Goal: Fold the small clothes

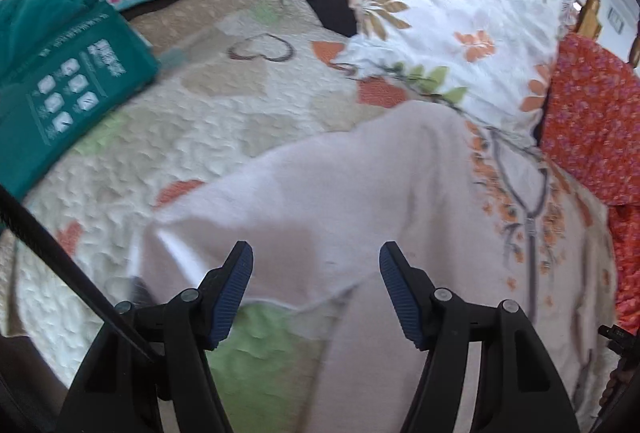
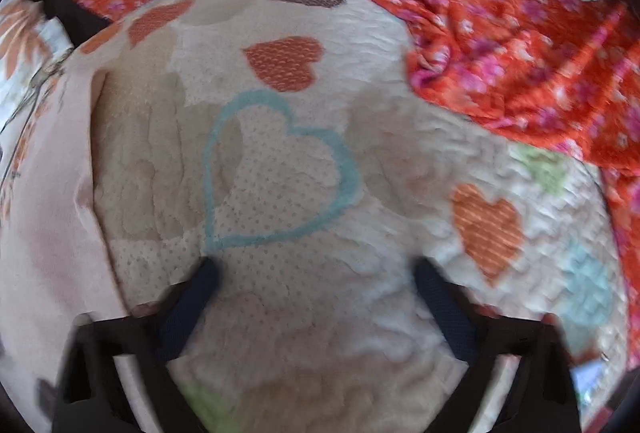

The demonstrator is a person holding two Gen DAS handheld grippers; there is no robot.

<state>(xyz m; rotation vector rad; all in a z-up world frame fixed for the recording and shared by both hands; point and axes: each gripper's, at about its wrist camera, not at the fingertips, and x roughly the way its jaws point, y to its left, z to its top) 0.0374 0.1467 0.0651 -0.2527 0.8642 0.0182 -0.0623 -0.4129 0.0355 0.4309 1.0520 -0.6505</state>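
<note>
The pale pink garment (image 1: pixel 340 193) lies on the quilt (image 1: pixel 180 137), filling the lower centre of the left view; its long axis runs from lower left to upper right (zip side at right). The left gripper (image 1: pixel 316 265) hovers over it, fingers spread, holding nothing. The right gripper (image 2: pixel 316 273) is spread over bare quilt, the garment at the frame's left edge.

Two wrist views, close above a bed

Left looks down over the quilt (image 1: pixel 168 153) toward pillows; right faces quilt nearer; both share the pale garment (image 1: pixel 320 201) and quilt.
</note>
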